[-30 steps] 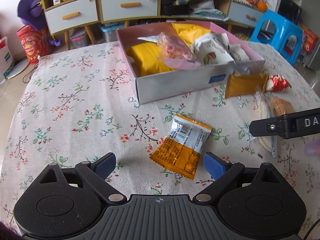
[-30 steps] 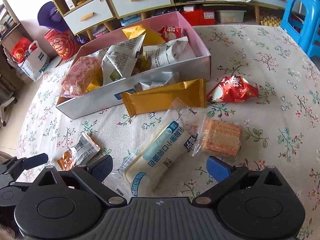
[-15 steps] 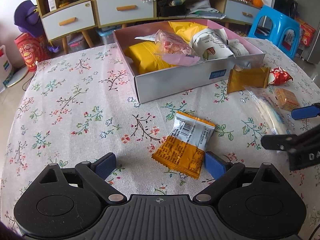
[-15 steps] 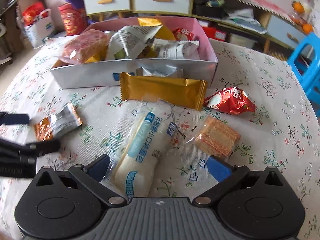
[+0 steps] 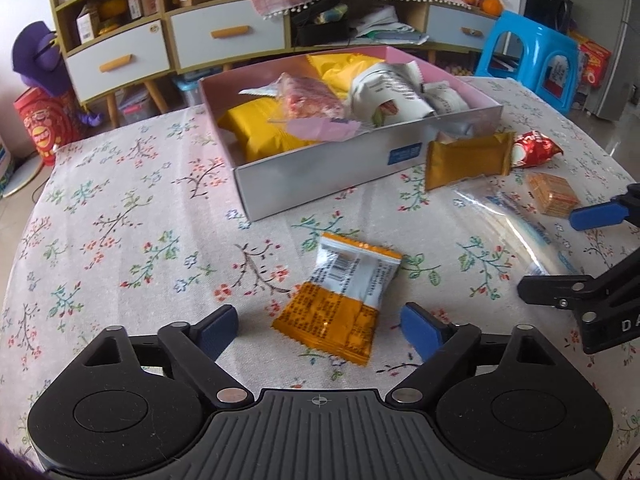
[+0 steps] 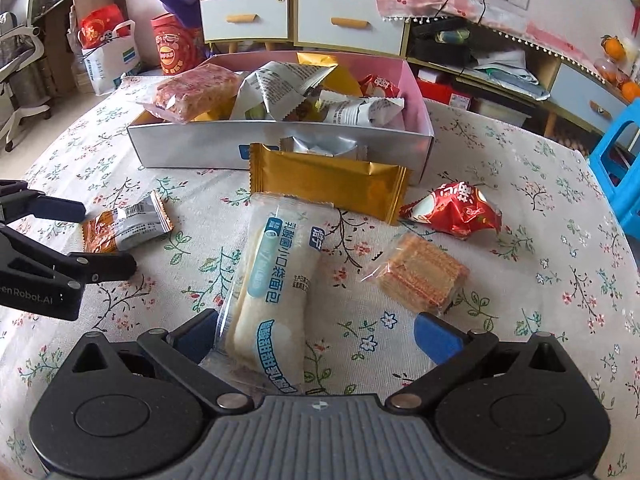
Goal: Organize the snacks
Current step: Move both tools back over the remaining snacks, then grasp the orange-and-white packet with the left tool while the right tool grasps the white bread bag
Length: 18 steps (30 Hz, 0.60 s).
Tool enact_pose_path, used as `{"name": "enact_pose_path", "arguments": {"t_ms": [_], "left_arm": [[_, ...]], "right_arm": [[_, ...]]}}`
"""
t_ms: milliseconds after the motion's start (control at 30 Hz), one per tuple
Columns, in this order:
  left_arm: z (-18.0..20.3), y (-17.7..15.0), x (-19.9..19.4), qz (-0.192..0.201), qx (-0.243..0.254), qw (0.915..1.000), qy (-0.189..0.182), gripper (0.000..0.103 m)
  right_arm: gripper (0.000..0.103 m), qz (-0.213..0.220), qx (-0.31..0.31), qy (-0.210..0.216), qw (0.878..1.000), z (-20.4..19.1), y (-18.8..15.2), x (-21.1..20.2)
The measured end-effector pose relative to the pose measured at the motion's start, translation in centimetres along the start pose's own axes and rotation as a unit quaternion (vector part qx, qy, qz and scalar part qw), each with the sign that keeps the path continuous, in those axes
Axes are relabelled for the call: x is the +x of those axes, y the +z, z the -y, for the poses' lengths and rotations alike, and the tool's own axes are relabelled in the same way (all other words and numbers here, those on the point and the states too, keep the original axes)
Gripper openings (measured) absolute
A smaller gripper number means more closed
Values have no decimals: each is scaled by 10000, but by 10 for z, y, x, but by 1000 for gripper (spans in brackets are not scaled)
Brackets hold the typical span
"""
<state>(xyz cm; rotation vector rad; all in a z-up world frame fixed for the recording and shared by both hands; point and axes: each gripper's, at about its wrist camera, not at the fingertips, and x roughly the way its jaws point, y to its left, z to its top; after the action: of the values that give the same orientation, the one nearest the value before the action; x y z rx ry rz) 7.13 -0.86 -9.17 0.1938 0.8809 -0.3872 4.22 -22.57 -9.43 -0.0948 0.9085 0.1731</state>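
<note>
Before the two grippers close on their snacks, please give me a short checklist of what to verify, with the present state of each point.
1. Orange-and-white packet lies between the left gripper fingers, which have just been closing and do not yet touch it: ok.
2. Long bread packet sits centred in the right gripper: not ok, it lies against the left finger.
3. The two grippers are apart: ok.
4. Box has free room: cannot tell, it looks crowded.
5. Wafer packet is clear of the right fingers: ok.
</note>
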Motion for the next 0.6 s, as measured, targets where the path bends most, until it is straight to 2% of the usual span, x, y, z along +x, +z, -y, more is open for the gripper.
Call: {"name": "enact_pose_path", "arguments": {"t_ms": [133, 300, 367, 433, 600], "left_arm": [[3, 0, -1, 66, 47, 9999, -62, 79], [5, 1, -3, 131, 85, 9998, -118, 62], [5, 1, -4, 143, 73, 9998, -118, 52], [6, 2, -4, 147, 52, 9998, -109, 47], [6, 1, -6, 150, -5, 9998, -105, 46]], "right_arm": [[87, 6, -28, 17, 10000, -2, 3, 0], [72, 28, -41, 161, 9999, -5, 7, -1], [66, 48, -82, 220, 9997, -7, 8, -2], [60, 63, -121, 288, 9995, -9, 9, -3], [31, 92, -266, 490, 9984, -16, 11, -8]]}}
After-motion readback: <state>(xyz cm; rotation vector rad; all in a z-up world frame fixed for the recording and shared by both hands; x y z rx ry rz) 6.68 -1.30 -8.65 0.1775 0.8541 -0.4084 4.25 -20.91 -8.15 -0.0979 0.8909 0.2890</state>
